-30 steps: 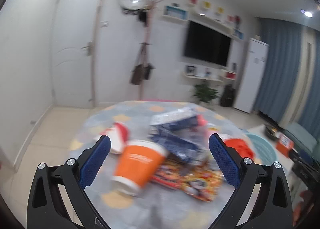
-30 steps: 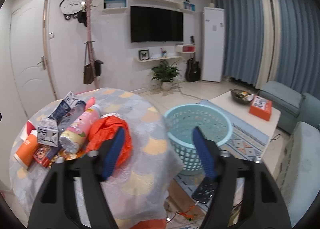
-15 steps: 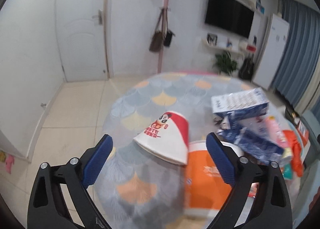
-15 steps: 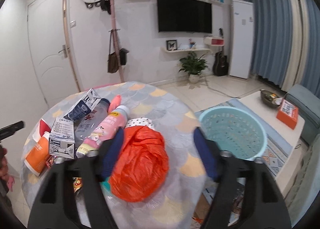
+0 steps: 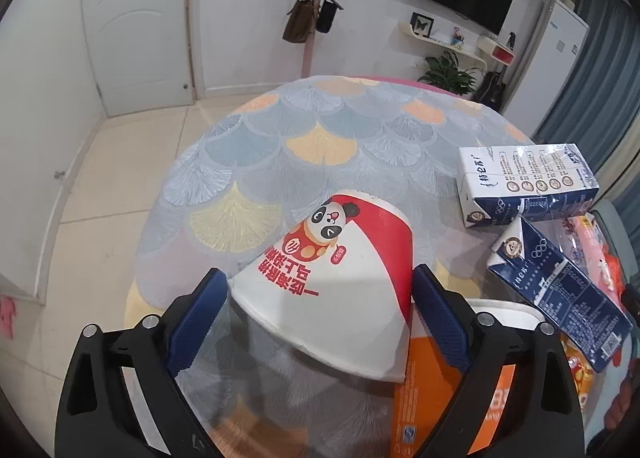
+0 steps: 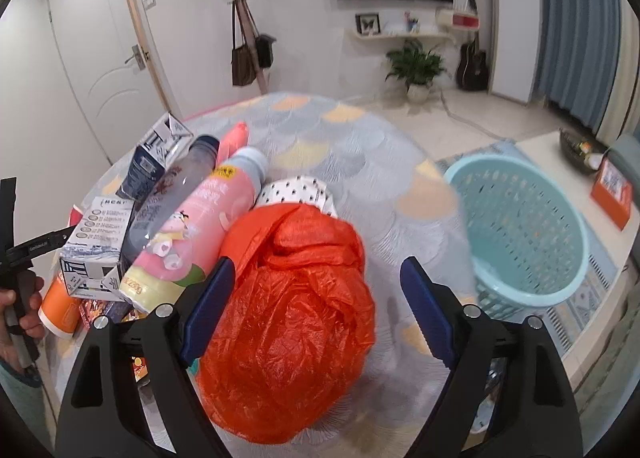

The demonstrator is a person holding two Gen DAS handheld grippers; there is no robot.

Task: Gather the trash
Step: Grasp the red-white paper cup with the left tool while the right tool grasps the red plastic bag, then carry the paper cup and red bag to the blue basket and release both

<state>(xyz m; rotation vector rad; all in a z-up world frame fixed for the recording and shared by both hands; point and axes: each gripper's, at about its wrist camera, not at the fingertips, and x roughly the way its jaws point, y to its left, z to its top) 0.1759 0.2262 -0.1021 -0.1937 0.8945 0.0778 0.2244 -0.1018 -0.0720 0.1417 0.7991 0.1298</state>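
A white-and-red paper cup (image 5: 336,278) with a panda print lies on its side on the round table (image 5: 320,130). My left gripper (image 5: 318,310) straddles it, open, its pads close beside the cup's wide end without squeezing it. A crumpled orange-red plastic bag (image 6: 288,318) lies near the table's front edge. My right gripper (image 6: 316,286) hangs over the bag with its jaws opening. The bag brushes the left finger (image 6: 208,306), and the right finger stands apart from it.
An orange cup (image 5: 452,398) and two blue-white cartons (image 5: 528,190) crowd the panda cup's right side. A pink bottle (image 6: 200,226), a clear bottle (image 6: 172,202) and a polka-dot piece (image 6: 296,190) lie behind the bag. A teal basket (image 6: 524,234) stands on the floor to the right.
The left gripper swung left from the orange cup, dropped and now straddles the panda cup. The right gripper swung left from the basket to the orange-red bag, and its jaws widened.
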